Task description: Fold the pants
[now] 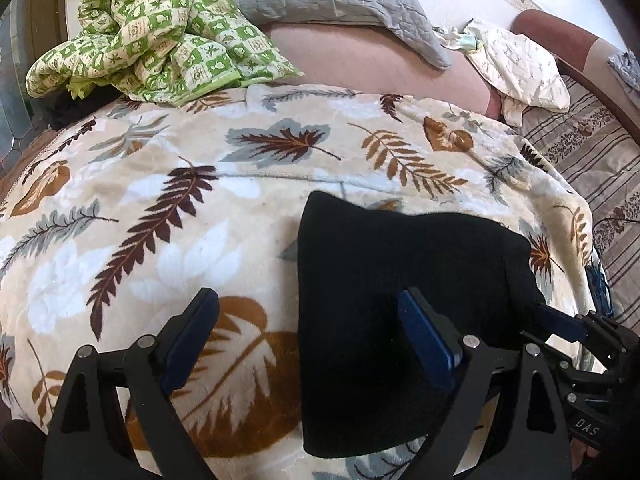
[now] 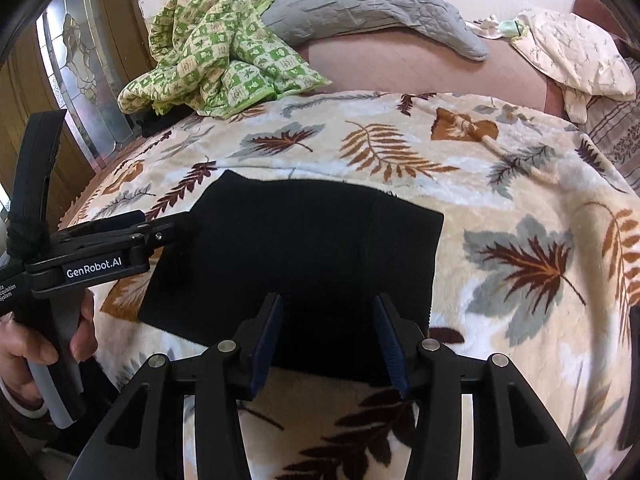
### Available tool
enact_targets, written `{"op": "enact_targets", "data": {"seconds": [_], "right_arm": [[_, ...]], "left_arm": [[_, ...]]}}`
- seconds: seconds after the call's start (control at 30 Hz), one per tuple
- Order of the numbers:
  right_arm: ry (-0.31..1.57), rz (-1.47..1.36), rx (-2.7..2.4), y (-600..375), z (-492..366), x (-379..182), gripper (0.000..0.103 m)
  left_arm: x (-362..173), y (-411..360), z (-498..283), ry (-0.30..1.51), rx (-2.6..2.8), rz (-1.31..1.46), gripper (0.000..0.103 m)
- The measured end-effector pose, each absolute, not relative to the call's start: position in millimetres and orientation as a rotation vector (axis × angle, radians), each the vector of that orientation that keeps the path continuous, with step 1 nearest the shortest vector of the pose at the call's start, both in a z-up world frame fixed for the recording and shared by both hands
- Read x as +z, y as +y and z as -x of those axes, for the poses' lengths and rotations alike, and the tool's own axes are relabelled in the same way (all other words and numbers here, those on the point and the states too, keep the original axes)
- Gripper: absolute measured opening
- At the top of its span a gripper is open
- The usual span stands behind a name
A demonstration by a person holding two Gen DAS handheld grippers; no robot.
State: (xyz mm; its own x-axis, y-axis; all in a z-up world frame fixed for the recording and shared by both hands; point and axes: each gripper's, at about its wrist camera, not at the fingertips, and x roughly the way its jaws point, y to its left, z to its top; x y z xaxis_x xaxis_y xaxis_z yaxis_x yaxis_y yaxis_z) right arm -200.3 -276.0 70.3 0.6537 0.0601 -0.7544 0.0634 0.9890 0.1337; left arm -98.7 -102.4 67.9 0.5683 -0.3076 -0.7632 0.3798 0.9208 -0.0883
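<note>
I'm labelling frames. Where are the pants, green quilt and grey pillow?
pants (image 2: 304, 248), right wrist view, middle of folded fabric.
green quilt (image 1: 160, 36), left wrist view, bunched centre.
grey pillow (image 2: 360, 4), right wrist view, top face.

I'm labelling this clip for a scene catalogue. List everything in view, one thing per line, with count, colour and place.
pants: one, black, folded flat on the leaf blanket, near edge.
leaf blanket: one, cream with brown and grey leaves, covering the bed.
green checked cloth: one, green and cream, bunched at the far left.
grey pillow: one, grey quilted, far side.
pale printed cloth: one, cream, far right.
striped sheet: one, beige with brown stripes, right of the blanket.
left hand-held gripper: black with blue pads, open, one finger over the pants.
right hand-held gripper: black with blue pads, open over the pants' near edge.
</note>
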Motion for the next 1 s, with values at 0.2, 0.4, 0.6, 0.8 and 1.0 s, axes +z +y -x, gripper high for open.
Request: {"op": "enact_targets", "data": {"seconds": [0.2, 0.4, 0.6, 0.8, 1.0], "right_arm": [[0.886, -0.124, -0.014, -272, 207, 54, 0.048], [0.846, -0.188, -0.008, -287, 208, 73, 0.063], [0.822, -0.292, -0.155, -329, 191, 68, 0.07], [0.857, -0.347, -0.072, -337, 162, 49, 0.027], [0.842, -0.188, -0.127, -324, 148, 58, 0.017]], "left_arm": [[59, -106, 104, 0.899, -0.411, -0.101, 0.092], [60, -104, 107, 0.899, -0.408, -0.088, 0.092], [55, -104, 110, 0.911, -0.412, -0.073, 0.092], [46, -108, 110, 0.923, -0.411, -0.077, 0.093], [41, -112, 111, 0.941, -0.424, -0.046, 0.093]]}}
